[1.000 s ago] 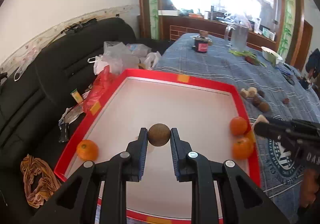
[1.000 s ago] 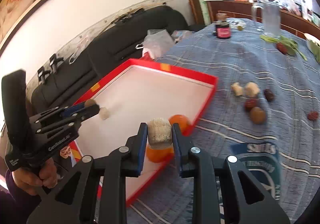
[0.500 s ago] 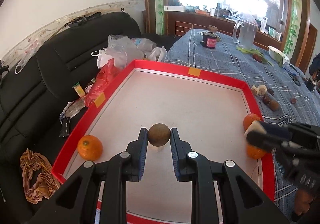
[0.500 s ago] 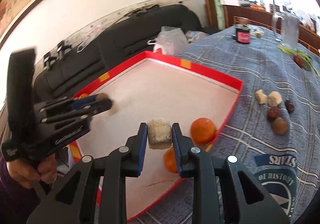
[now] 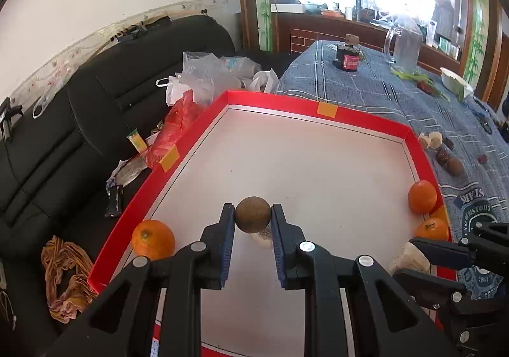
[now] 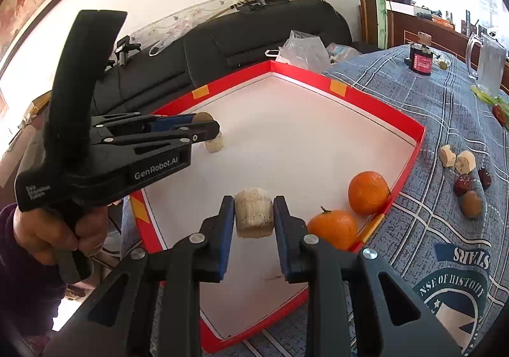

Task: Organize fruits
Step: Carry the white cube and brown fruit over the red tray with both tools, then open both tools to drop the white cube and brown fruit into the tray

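My left gripper [image 5: 253, 219] is shut on a round brown fruit [image 5: 253, 214] and holds it above the white floor of the red-rimmed tray [image 5: 280, 102]. A pale chunk [image 5: 262, 234] lies on the tray floor right beneath it. My right gripper [image 6: 254, 213] is shut on another pale rough chunk [image 6: 254, 212] over the tray's right part, beside two oranges [image 6: 368, 187] [image 6: 332, 228] at the right wall. A third orange [image 5: 153, 240] sits in the tray's near-left corner. In the right wrist view the left gripper [image 6: 203, 124] shows side-on with its brown fruit over the pale chunk [image 6: 214, 144].
Several small pale and brown fruits [image 6: 463, 177] lie on the blue checked cloth [image 6: 445, 121] right of the tray. Further back stand a dark jar [image 5: 347, 59], a glass jug [image 5: 405, 46] and a white bowl [image 5: 455, 85]. A black sofa [image 5: 95, 108] with plastic bags [image 5: 206, 77] flanks the left.
Both grippers have pulled back and risen, keeping their fruit. The right gripper has moved leftward over the tray floor, past the two oranges. A pale chunk now shows under the left gripper.
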Demonstrator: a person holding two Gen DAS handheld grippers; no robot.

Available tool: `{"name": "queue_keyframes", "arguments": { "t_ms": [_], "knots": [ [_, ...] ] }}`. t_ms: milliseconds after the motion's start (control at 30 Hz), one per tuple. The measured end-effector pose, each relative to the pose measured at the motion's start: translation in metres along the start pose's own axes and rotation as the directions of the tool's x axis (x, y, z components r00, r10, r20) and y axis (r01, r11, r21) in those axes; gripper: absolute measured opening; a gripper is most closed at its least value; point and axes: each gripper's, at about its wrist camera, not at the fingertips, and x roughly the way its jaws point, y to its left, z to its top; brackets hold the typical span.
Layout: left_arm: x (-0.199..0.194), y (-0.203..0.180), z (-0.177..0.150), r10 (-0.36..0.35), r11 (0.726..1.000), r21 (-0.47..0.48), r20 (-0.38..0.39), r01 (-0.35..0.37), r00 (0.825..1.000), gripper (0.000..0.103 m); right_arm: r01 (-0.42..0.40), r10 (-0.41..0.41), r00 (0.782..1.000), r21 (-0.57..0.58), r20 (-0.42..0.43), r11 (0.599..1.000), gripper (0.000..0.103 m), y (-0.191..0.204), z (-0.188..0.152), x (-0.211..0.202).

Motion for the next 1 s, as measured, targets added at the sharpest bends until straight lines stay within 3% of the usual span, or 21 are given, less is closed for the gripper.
{"name": "queue_keyframes", "arguments": {
  "t_ms": [267, 433, 567, 1000],
  "knots": [
    [0.000, -0.004, 0.001, 0.004, 1.000, 0.007, -0.009, -0.004, 1.000, 0.022, 0.038, -0.038, 0.999, -0.015, -0.035, 0.999, 0.028, 0.001, -0.002, 0.002],
    [0.000, -0.004, 0.001, 0.004, 1.000, 0.000, -0.017, -0.004, 1.000, 0.023, 0.042, -0.042, 0.999, -0.005, -0.008, 0.999, 0.028, -0.004, 0.001, -0.007],
    [0.000, -0.003, 0.001, 0.006, 1.000, -0.013, -0.020, -0.006, 1.000, 0.039, 0.040, -0.041, 0.999, 0.034, 0.017, 0.999, 0.038, -0.013, 0.003, -0.014],
    [0.002, -0.004, 0.001, -0.002, 1.000, -0.015, -0.023, 0.002, 1.000, 0.052, 0.069, -0.075, 0.996, 0.121, 0.046, 0.990, 0.042, -0.031, 0.007, -0.020]
  ]
}}
